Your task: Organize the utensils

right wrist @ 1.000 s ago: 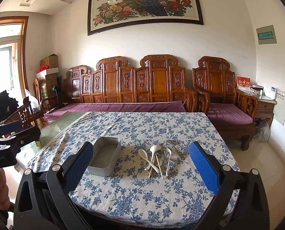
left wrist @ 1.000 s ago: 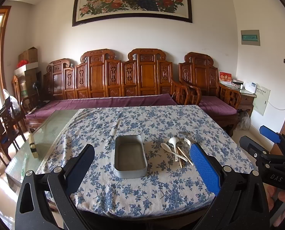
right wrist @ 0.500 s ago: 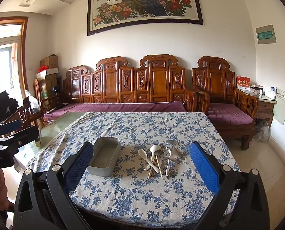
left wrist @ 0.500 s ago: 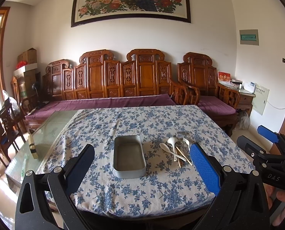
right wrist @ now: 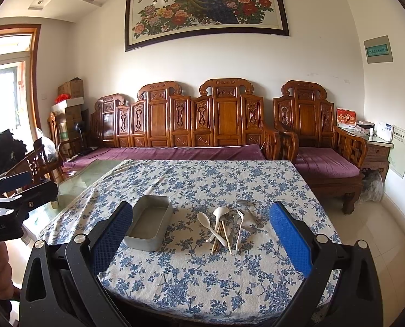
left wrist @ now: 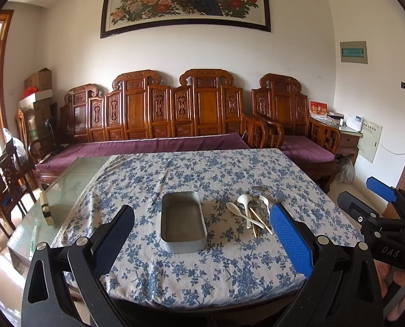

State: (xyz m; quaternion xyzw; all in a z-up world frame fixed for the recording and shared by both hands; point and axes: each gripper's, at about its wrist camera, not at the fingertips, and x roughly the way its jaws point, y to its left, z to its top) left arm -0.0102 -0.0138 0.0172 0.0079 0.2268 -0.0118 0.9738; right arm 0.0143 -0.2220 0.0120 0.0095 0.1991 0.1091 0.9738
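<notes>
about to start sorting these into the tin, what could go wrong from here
1. The utensils lie in a crossed heap; closing on one spoon may drag or flick the chopsticks off.
2. The tablecloth looks loose, so a low gripper could snag it and shift the metal tin.
3. Both open grippers, left and right, could collide if both reach in.

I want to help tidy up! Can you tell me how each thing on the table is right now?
Tin: empty, open, flat on the tablecloth.
Utensils: heaped in a loose pile right of the tin, none inside it.
Left gripper: open, holding nothing.
Right gripper: open, holding nothing.
Tablecloth: spread flat.
</notes>
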